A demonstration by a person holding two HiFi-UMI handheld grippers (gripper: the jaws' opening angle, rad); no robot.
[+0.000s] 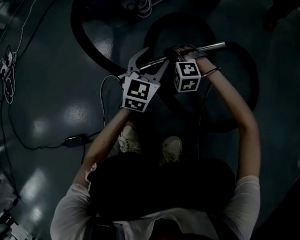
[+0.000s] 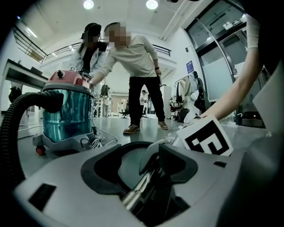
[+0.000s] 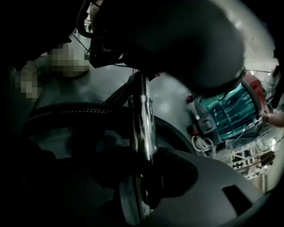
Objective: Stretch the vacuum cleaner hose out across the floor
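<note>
Left gripper (image 2: 137,164) spread wide, loose around the chrome wand (image 1: 206,48); right gripper (image 3: 142,173) clamped on that same wand. Black hose (image 3: 66,111) loops over glossy grey floor (image 1: 52,102). Teal canister vacuum (image 2: 66,113) stands in a bright, glass-walled hall.

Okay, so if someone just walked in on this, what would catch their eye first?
Probably the shiny metal tube above the dim floor, running between the jaws of both the left gripper and the right gripper. Below it, the black hose lies in big loops on the floor. In the left gripper view, a teal vacuum cleaner with a red top stands at left, with two people right behind it.
</note>
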